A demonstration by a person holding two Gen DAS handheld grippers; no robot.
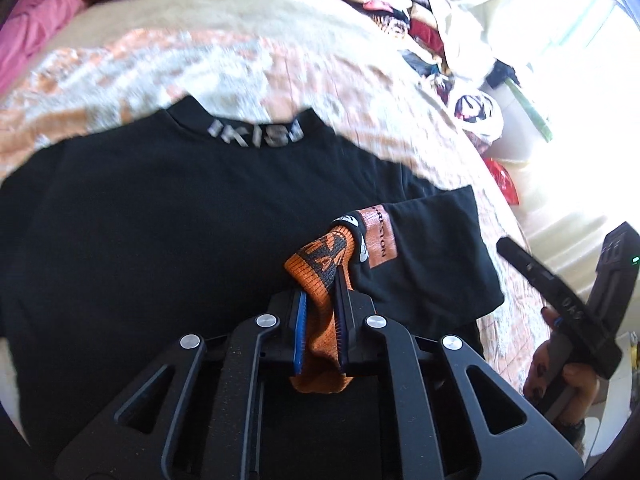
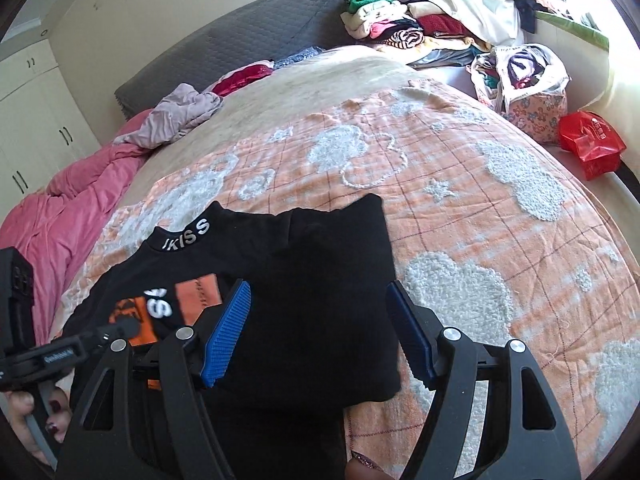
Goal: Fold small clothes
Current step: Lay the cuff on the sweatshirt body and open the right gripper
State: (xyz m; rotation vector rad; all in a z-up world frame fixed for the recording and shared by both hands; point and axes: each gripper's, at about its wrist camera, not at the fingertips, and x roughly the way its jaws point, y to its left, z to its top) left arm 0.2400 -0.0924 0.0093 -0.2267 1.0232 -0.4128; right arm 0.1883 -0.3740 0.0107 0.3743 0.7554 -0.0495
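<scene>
A bed carries everything here, its orange blanket [image 2: 460,168] patterned with fluffy grey-white clouds and stars. Along the far edge, by the grey headboard [image 2: 240,40], lie a crumpled mauve garment [image 2: 180,116] and a red one [image 2: 244,76]; a pink duvet [image 2: 72,200] is bunched down the left edge. At the far right corner a heap of mixed clothes [image 2: 400,24] is piled up, with a plastic bag of laundry [image 2: 524,68] and a red packet [image 2: 592,144] further along the right edge. None of these touch the work area.

The black T-shirt [image 1: 160,220] lies flat near the front edge of the bed, its collar lettered "IKISS" pointing toward the headboard. In the right wrist view its right side shows folded over the body, leaving a straight dark edge on the blanket.

The left gripper [image 1: 320,312] is clamped on the shirt's orange-printed sleeve [image 1: 320,264], the fabric bunched between the blue pads [image 1: 300,332] and lifted above the shirt body; the sleeve's black end drapes off to the right.

The right gripper [image 2: 320,332] hovers over the folded right part of the shirt with its fingers spread wide and nothing between them; the left pad sits above black cloth, the right one above the fold's edge where the blanket begins
</scene>
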